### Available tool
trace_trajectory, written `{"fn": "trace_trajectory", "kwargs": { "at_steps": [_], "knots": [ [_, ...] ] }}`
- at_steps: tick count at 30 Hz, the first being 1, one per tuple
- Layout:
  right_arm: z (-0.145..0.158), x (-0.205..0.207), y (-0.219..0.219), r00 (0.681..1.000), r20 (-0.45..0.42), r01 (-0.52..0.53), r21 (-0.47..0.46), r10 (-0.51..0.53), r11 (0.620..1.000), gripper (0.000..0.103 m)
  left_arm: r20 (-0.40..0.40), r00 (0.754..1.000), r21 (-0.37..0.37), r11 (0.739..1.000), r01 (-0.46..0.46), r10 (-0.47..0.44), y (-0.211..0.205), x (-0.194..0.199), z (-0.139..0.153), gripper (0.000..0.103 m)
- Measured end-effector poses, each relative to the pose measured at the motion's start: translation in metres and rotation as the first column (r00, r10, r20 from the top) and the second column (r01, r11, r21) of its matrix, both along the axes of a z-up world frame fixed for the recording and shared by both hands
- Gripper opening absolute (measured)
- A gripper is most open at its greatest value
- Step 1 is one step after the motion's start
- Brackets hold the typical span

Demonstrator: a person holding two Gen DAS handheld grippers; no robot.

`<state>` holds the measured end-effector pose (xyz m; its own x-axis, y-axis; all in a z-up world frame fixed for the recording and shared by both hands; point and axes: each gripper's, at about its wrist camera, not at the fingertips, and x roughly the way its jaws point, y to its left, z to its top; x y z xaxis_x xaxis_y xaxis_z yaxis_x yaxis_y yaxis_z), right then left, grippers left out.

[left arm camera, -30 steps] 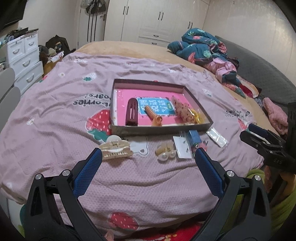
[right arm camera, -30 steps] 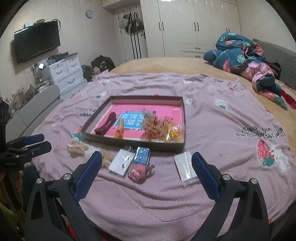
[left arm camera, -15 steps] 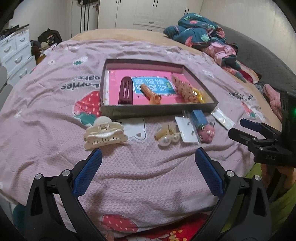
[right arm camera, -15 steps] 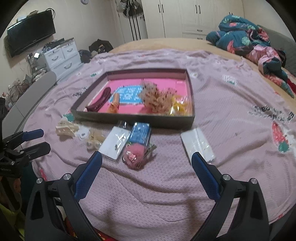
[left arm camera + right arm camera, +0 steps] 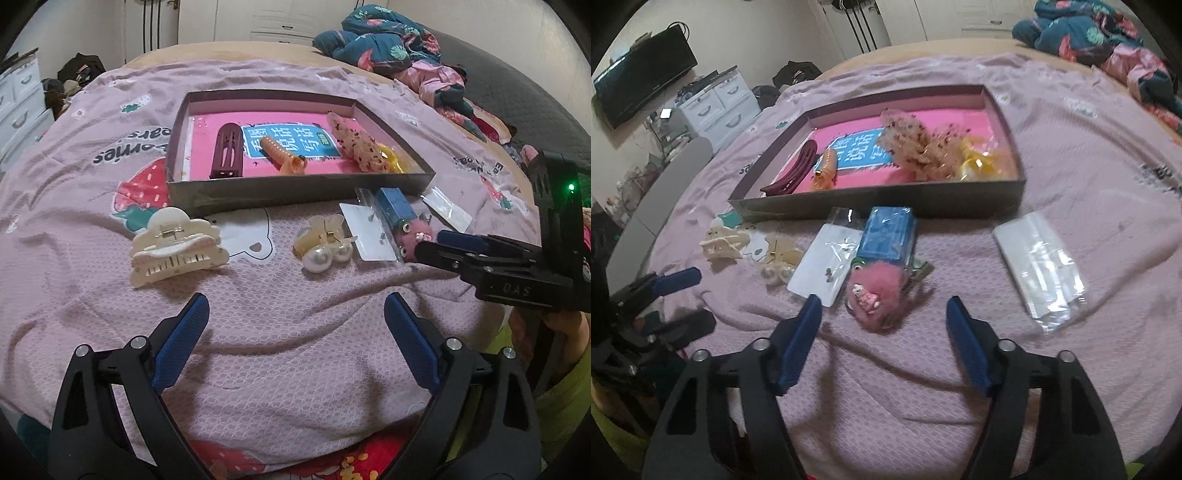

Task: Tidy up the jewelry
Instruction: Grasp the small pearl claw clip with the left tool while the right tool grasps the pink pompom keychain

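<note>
My left claw (image 5: 295, 317) is wide open over the blanket (image 5: 277, 350), near the white hair clip (image 5: 177, 245). My right claw (image 5: 882, 325) is wide open too, just by the pink fluffy toy (image 5: 877, 291).

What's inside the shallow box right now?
The box holds a maroon clip, an orange spiral tie, a speckled scrunchie and a yellow piece, all on a pink book. Anything beneath the book is hidden.

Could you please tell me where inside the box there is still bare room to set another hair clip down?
Inside the box, the far pink strip behind the maroon clip and orange clip is bare. The right side is crowded with the speckled scrunchie and yellow piece.
</note>
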<state>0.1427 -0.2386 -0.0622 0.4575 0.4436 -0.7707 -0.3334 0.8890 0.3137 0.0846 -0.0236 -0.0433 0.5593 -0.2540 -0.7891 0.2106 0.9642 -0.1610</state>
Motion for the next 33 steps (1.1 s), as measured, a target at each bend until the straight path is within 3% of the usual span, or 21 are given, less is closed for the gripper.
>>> {"fn": "trace_trajectory", "kwargs": {
  "at_steps": [4,6,13,16,27,33],
  "knots": [
    [-0.007,0.008,0.001,0.999,-0.04,0.001,0.044,0.0,0.999,0.046,0.0,1.0,-0.002,1.0,0.003,-0.003,-0.003,0.006,-0.004,0.087],
    [-0.009,0.01,0.0,0.999,-0.044,0.003,0.054,-0.001,0.999,0.031,-0.003,1.0,-0.001,1.0,0.007,-0.007,-0.005,0.011,-0.006,0.084],
    [-0.006,0.009,-0.005,1.0,-0.017,0.012,0.061,-0.011,0.998,0.028,-0.022,1.0,-0.004,1.0,0.017,-0.017,-0.017,0.03,-0.015,0.073],
    [-0.004,0.007,-0.009,1.0,0.012,0.022,0.031,-0.023,0.999,0.028,-0.023,1.0,-0.015,1.0,-0.001,0.001,-0.018,0.039,-0.018,0.059],
    [0.007,0.0,-0.019,0.997,0.071,0.041,0.008,-0.041,0.999,0.028,-0.033,0.999,-0.026,1.0,0.005,-0.006,-0.027,0.06,-0.025,0.053],
    [0.016,-0.005,-0.02,0.995,0.096,0.037,0.014,-0.039,0.999,0.028,-0.041,0.999,-0.046,0.999,0.012,-0.014,-0.031,0.068,-0.028,0.041]
  ]
}}
